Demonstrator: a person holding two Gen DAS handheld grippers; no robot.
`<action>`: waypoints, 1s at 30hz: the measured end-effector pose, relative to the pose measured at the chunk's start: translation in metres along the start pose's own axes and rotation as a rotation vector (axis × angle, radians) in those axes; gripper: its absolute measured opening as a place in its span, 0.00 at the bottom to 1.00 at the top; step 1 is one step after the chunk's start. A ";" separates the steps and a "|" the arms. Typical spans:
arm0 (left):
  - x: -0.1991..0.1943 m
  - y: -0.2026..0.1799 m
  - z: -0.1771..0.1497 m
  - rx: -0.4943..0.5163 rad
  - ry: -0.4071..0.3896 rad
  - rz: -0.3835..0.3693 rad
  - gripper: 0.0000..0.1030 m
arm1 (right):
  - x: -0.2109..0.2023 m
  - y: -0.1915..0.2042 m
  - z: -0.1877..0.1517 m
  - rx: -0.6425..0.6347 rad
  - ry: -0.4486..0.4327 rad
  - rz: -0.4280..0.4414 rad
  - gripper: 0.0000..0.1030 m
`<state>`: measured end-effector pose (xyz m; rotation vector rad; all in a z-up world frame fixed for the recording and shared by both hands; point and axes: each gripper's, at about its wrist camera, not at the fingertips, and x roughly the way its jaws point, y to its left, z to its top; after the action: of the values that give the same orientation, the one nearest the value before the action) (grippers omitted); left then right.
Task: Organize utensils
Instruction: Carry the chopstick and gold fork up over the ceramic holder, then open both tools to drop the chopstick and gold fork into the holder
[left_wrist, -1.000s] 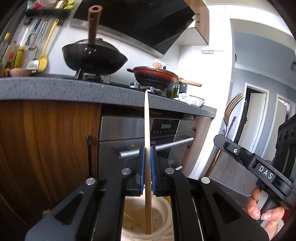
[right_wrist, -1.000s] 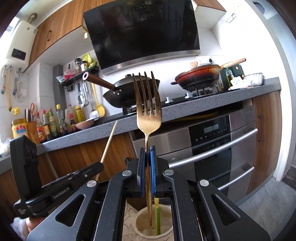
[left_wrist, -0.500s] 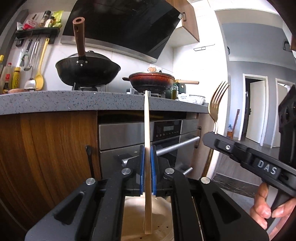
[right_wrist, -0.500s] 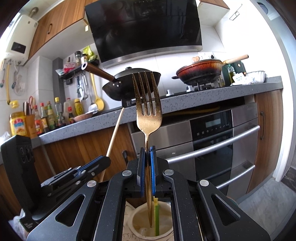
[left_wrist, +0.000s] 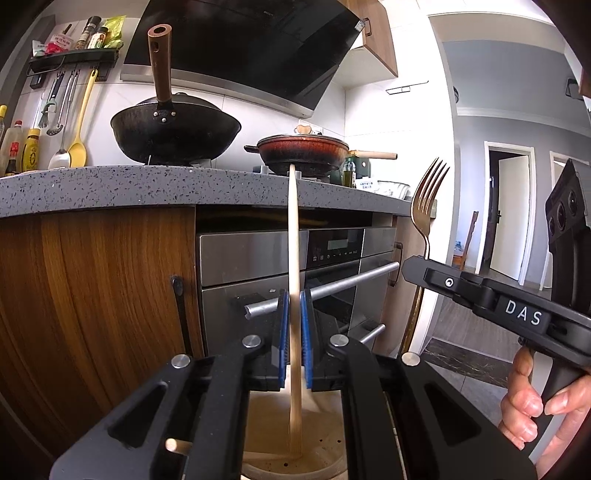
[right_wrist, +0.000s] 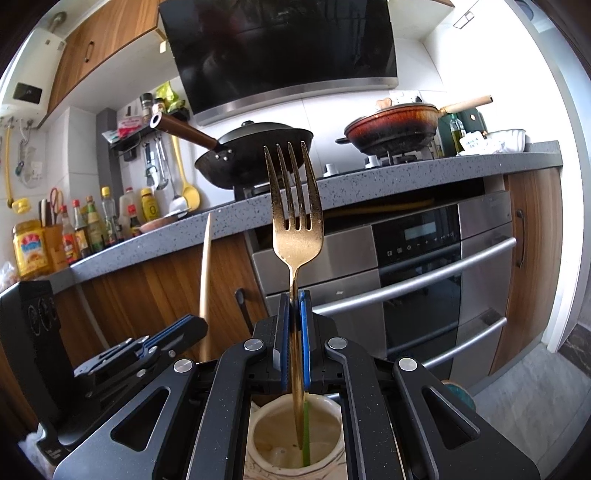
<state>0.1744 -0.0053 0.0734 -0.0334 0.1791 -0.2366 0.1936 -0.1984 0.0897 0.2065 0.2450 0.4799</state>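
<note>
A wooden chopstick (left_wrist: 293, 258) stands upright with my left gripper (left_wrist: 293, 325) shut on it between the blue pads. Its blurred lower end hangs inside a cream holder (left_wrist: 325, 454) under the fingers. My right gripper (right_wrist: 294, 321) is shut on the handle of a gold fork (right_wrist: 295, 221), tines up. The fork handle's tip reaches into a cream ceramic cup (right_wrist: 266, 435) that also holds a green stick (right_wrist: 306, 432). The two grippers sit side by side. The fork (left_wrist: 424, 206) and right gripper (left_wrist: 410, 269) show at the right of the left wrist view. The left gripper (right_wrist: 192, 326) and chopstick (right_wrist: 205, 277) show at the left of the right wrist view.
Ahead is a grey speckled counter (left_wrist: 110, 188) with a black wok (left_wrist: 173, 129) and a red pan (left_wrist: 303, 147) on the hob. Below it are wood cabinet doors (left_wrist: 92, 295) and a steel oven (right_wrist: 424, 266). Sauce bottles (right_wrist: 85, 229) line the far left. A hand (left_wrist: 535, 406) grips the right tool.
The left wrist view has rolled so the counter now looks level. The chopstick's lower end has become blurred over the holder. Both grippers keep their grips, and the fork stays over the cup.
</note>
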 end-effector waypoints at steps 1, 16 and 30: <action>-0.001 -0.001 0.000 0.001 0.000 -0.001 0.09 | 0.001 0.000 -0.001 -0.001 0.006 0.001 0.06; -0.011 -0.005 0.001 0.023 -0.022 -0.006 0.39 | 0.042 -0.004 -0.026 -0.043 0.229 -0.059 0.06; -0.017 -0.003 0.003 0.020 -0.028 0.001 0.48 | 0.048 -0.013 -0.033 -0.014 0.251 -0.074 0.07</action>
<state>0.1580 -0.0043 0.0799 -0.0169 0.1489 -0.2368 0.2317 -0.1824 0.0462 0.1228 0.4930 0.4341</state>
